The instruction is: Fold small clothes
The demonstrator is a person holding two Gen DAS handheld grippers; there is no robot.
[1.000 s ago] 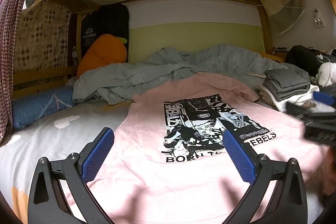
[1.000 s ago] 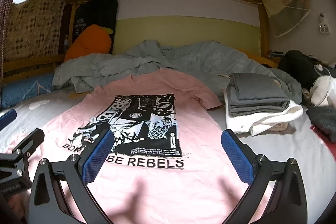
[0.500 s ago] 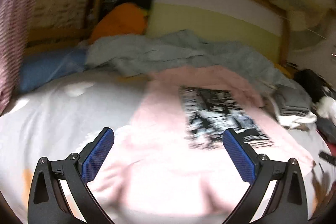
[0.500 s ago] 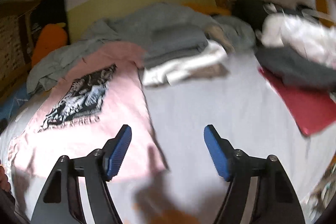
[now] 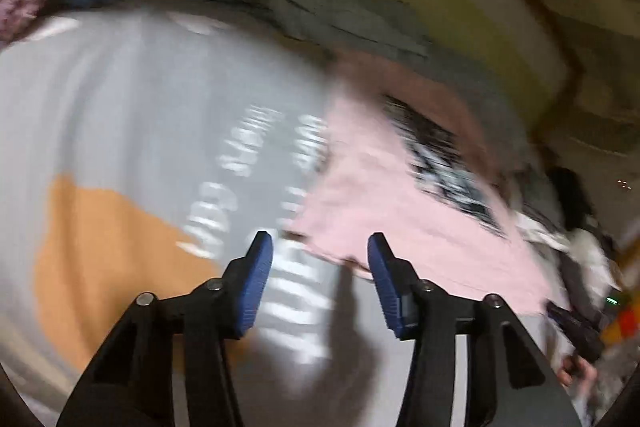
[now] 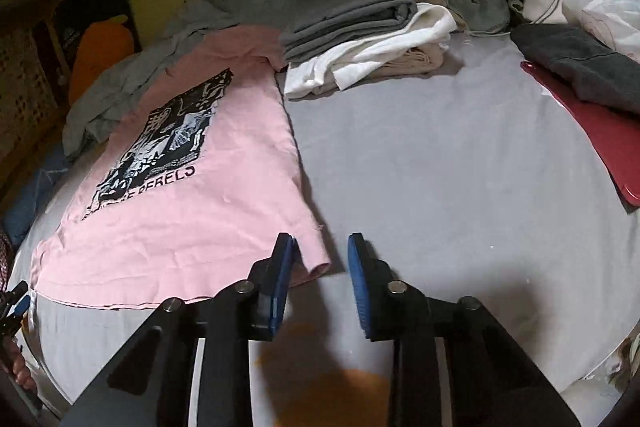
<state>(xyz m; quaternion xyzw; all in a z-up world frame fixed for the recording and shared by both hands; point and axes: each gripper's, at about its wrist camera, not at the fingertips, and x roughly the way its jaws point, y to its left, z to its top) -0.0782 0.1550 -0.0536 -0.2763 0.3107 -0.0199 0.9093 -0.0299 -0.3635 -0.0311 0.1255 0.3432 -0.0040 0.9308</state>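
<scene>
"REBELS" on pink T-shirt (image 6: pixel 188 187)

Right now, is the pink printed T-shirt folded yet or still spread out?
Spread out. The pink printed T-shirt lies flat on the grey bedsheet, graphic fully showing, hem unfolded near the open right gripper.

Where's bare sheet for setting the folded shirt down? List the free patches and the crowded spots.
Largest free patch: grey sheet between the pink T-shirt, the folded pile and the red item. The left wrist view, though blurred, shows more sheet beyond the shirt's other edge. Crowded: the far end with the rumpled grey duvet, and the clothes heap above the red item.
</scene>
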